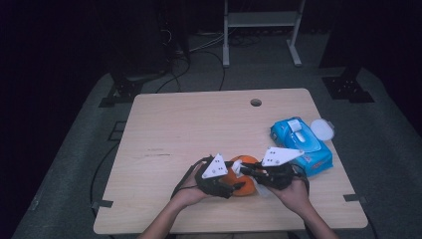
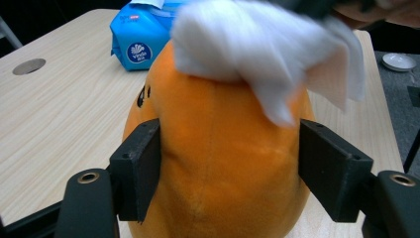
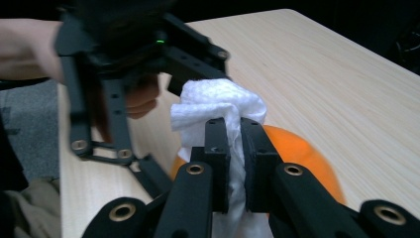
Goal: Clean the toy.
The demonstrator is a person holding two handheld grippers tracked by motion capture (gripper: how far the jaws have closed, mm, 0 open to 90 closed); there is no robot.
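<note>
An orange plush toy (image 1: pixel 247 188) with a small black mark on its side (image 2: pixel 223 148) stands near the table's front edge. My left gripper (image 2: pixel 230 158) has a black pad pressed on each side of it; in the high view the left gripper (image 1: pixel 238 187) reaches in from the left. A crumpled white wipe (image 2: pixel 257 49) lies on the top of the toy. My right gripper (image 3: pixel 235 124) is shut on that wipe (image 3: pixel 218 104), just above the toy (image 3: pixel 297 153). The right gripper (image 1: pixel 240 167) comes in from the right in the high view.
A blue pack of wet wipes (image 1: pixel 301 142) lies on the wooden table (image 1: pixel 199 124) right of the toy. Its white round lid (image 1: pixel 322 128) sits by the table's right edge. A cable hole (image 1: pixel 256 102) is at the back. Dark stands and cables lie beyond.
</note>
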